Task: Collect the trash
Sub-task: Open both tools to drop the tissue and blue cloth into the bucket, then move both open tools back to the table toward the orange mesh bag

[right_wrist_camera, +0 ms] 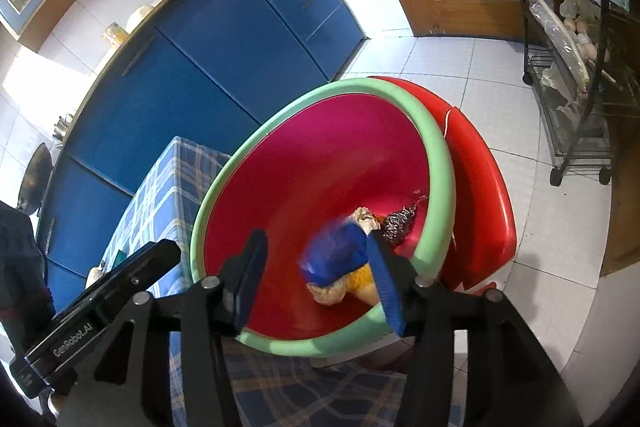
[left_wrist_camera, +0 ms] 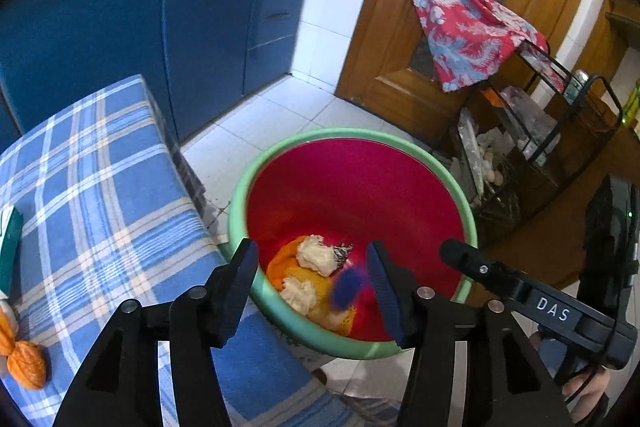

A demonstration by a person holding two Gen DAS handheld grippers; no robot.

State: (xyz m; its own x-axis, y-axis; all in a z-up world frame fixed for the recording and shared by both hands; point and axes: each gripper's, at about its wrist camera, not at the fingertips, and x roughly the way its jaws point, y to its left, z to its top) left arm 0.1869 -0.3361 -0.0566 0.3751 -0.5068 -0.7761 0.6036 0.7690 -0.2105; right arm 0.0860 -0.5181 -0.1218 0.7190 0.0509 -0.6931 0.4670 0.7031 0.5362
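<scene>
**Both tongs open over the trash tub**

Left gripper [left_wrist_camera: 312, 291] hangs over the near rim of the tub [left_wrist_camera: 240, 211], jaws apart, nothing pressed btwn the pads. Right gripper [right_wrist_camera: 316, 279] also over the tub, jaws apart; a blurred blue scrap [right_wrist_camera: 336, 251] sits btwn its fingers, close to the right-side finger, whether it touches that pad can't tell. Same scrap shows as a blue smear in the left view, just inside that gripper's right-side finger.

Tub is red inside w/ a pale green rim, standing on the tiled floor [left_wrist_camera: 288, 115] right beside the table w/ blue checked cloth [left_wrist_camera: 100, 187]. Already in the bottom: two crumpled white paper wads [left_wrist_camera: 316, 255], an orange-yellow mesh piece [left_wrist_camera: 296, 273] under them, a small dark metallic scrap [left_wrist_camera: 342, 251].

On the cloth, left edge: orange peel bits [left_wrist_camera: 26, 363]. Red stool [right_wrist_camera: 484, 187] just behind the tub in the right view.
</scene>
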